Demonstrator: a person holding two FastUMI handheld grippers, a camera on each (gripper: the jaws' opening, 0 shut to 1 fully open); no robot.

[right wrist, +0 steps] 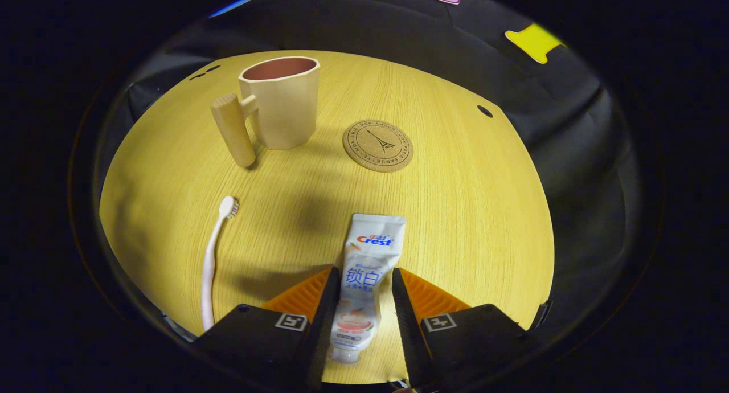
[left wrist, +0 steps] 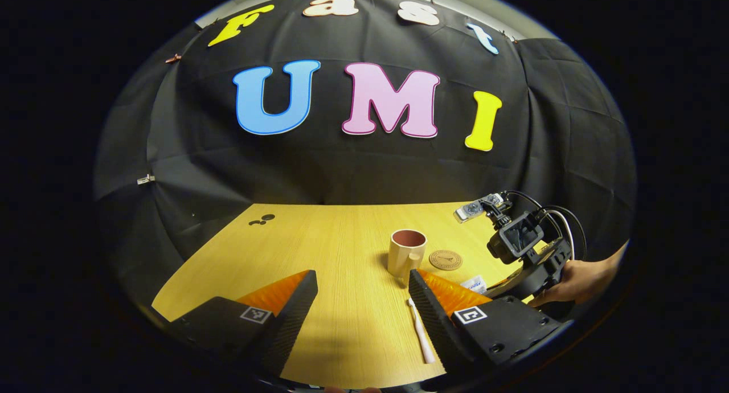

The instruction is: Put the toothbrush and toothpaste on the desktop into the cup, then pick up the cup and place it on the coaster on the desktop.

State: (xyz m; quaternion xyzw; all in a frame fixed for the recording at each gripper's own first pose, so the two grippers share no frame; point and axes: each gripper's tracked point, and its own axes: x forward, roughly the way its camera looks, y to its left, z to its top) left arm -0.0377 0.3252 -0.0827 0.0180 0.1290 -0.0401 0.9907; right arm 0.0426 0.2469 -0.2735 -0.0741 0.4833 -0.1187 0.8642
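Right tongs [right wrist: 363, 302] are low over the desk [right wrist: 467, 222], with the paste [right wrist: 367, 279] lying between the two fingers. They sit close on each side of the tube, but I cannot tell if they are pressing it yet. Left tongs [left wrist: 361, 307] are wide open and hold nothing. They hang over the near part of the desk, with the brush [left wrist: 420, 331] just beside the right finger.

Paste is a soft, light tube. It will squash if squeezed hard, and its skin looks smooth, so it may slip. The fat middle is probably the best place to take it, which is about where the fingers are. It lies flat, its long way running from the tongs toward the far side of the desk. The flat sealed end points away, toward the coaster [right wrist: 377, 145], and the cap end is near the camera.

Brush is thin, stiff and light. It lies flat to the left of the paste, with its head pointing toward the cup [right wrist: 282, 102]. The middle of the handle looks best to grab.

Cup stands upright and empty at the back, handle toward the brush. The coaster is just beside it, bare.
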